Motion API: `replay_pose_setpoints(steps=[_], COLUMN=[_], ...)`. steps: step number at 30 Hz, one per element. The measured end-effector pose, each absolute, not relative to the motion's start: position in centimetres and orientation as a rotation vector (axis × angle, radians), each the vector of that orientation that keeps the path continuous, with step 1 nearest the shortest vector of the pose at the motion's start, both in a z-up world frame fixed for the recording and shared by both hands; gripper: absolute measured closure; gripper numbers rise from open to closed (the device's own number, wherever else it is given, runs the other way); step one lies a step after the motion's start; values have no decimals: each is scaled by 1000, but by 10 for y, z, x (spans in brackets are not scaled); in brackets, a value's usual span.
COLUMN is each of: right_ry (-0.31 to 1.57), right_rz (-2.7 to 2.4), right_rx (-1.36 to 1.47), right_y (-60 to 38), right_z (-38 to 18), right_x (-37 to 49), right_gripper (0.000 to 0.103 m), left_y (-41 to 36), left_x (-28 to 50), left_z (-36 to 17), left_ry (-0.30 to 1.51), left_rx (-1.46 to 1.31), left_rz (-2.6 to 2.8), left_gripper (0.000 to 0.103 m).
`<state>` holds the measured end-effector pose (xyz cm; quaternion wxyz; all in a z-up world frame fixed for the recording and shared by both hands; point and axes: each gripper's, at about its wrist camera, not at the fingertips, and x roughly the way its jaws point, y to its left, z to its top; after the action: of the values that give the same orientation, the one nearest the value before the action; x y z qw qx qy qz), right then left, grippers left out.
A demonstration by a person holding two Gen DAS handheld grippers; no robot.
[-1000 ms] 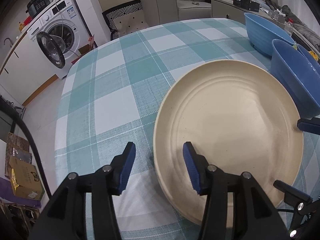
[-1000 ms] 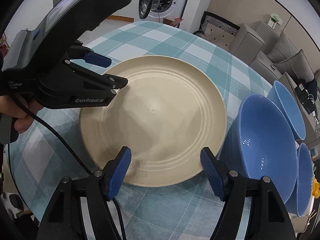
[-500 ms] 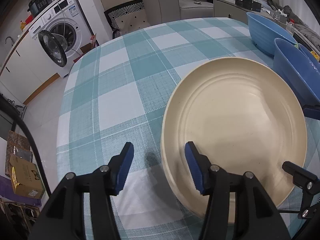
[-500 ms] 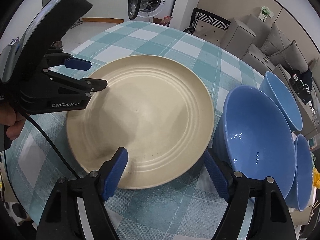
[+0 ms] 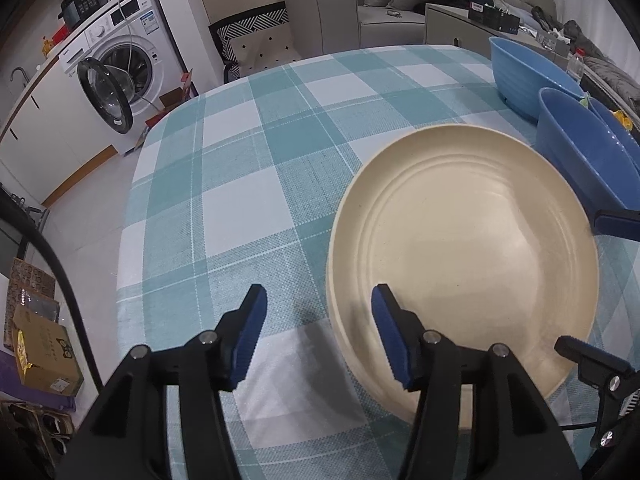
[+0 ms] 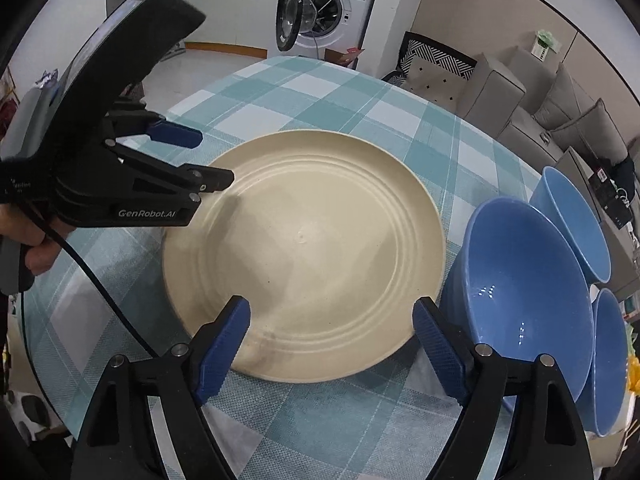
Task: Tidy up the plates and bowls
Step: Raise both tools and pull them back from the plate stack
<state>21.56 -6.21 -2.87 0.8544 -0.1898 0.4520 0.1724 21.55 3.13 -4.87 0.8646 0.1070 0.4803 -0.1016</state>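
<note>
A large cream plate lies flat on the checked table; its left edge looks like a stack of plates. My left gripper is open and empty, straddling the plate's left rim, one finger over the plate and one over the cloth. It also shows in the right wrist view. My right gripper is open and empty, its fingers at the plate's near rim. Three blue bowls stand right of the plate: a near one, a far one, and a third at the edge.
The table has a teal and white checked cloth and its left edge drops to the floor. A washing machine with an open door, a sofa and a cardboard box stand beyond the table.
Both grippers have drawn back and risen slightly from the plate, staying open. The plate has settled flat and still on the table beside the blue bowls.
</note>
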Motion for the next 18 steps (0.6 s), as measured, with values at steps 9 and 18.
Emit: replay_pose_setpoints(steps=[9, 18], right_ry=[857, 778], right_rz=[426, 461], right_rx=[-288, -247], right_y=[-74, -97], right_z=[13, 60], right_x=[209, 198], right_gripper=[4, 0], left_y=[37, 44], left_x=[195, 176], left_z=[-5, 43], left_ry=[921, 778], left_rx=[143, 54], left_rz=[-253, -218], left_gripper=[44, 1])
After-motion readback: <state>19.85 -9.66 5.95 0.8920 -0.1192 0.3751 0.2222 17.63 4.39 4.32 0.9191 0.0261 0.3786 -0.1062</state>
